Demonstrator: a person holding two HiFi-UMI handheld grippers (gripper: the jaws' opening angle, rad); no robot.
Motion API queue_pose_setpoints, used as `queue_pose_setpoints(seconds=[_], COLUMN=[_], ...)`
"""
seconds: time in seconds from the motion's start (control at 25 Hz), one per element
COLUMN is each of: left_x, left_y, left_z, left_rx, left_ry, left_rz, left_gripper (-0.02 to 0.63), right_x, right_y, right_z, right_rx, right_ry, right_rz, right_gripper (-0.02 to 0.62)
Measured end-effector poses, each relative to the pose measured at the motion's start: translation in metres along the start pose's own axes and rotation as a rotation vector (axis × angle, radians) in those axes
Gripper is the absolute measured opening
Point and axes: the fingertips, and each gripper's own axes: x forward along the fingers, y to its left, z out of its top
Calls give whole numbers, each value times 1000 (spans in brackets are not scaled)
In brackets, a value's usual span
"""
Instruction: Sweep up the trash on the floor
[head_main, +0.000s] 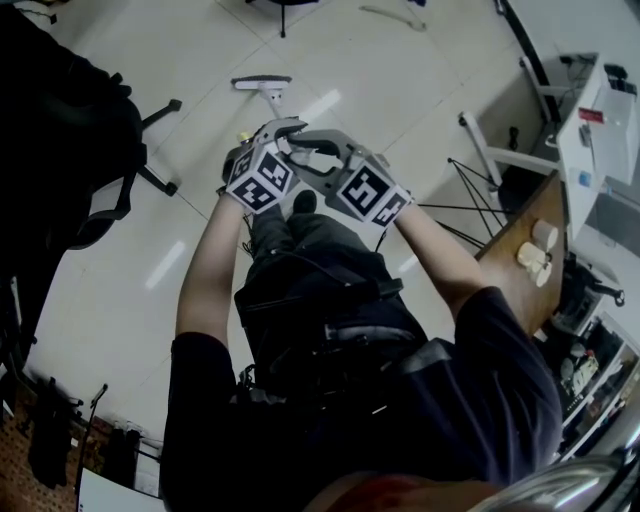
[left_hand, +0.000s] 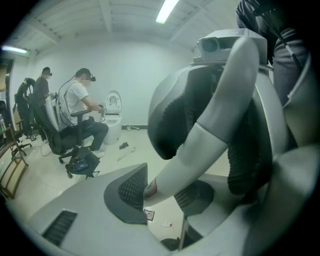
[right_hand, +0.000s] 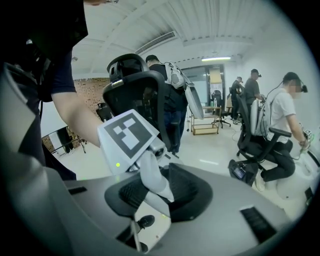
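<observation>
1. The person stands over a pale tiled floor (head_main: 400, 70) and holds both grippers close together in front of the legs, marker cubes facing up.
2. The left gripper (head_main: 275, 130) and the right gripper (head_main: 318, 150) meet on the upper end of the broom handle (left_hand: 200, 145).
3. In the left gripper view, the thick white handle slants down between the jaws of the left gripper (left_hand: 160, 192). Its labelled end fills the gap and touches both ribbed pads (left_hand: 131, 187), so these jaws grip the handle.
4. In the right gripper view, the same handle (right_hand: 152, 180) runs down between the jaws of the right gripper (right_hand: 157, 192). The dark pads (right_hand: 185, 187) are closed against it on both sides, with the left gripper's marker cube just above.
5. The brush head (head_main: 262, 84) rests on the floor ahead of the person, beyond the grippers, with its thin stem leading back toward them.
6. The trash shows through the gap below the left jaws: a small wrapper (left_hand: 148, 215) and a white scrap (left_hand: 167, 225) lie on the tiles, near each other.
7. A dark office chair (head_main: 90, 150) stands to the person's left, and a wooden table (head_main: 520, 225) to the right.
8. Farther back, a seated person (left_hand: 80, 107) works on a chair.
</observation>
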Motion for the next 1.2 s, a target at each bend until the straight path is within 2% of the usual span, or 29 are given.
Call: queue_pose_setpoints(seconds=[0.24,0.48,0.8,1.0,1.2], left_x=[-2,-3,-12,-15,-24], left_y=[-21,-48,-64,-62,-62], left_z=[-3,-8,-13,-8,5], left_rx=[-5,43,94,100,93], left_ry=[13,48,93,81,53], left_rz=[1,-33,-81,-86,-68], left_gripper=[123,123,124,124,117], right_x=[-10,-22,-27,-29,-37], right_y=[17,36,49,46,43], right_z=[-8,-18,-17,-11,3], right_rx=[12,45,93,119,177], right_ry=[-2,-21,-75,-84,-126], right_rz=[6,-19,-46,-68,-49], right_gripper=[135,135,135,135,135])
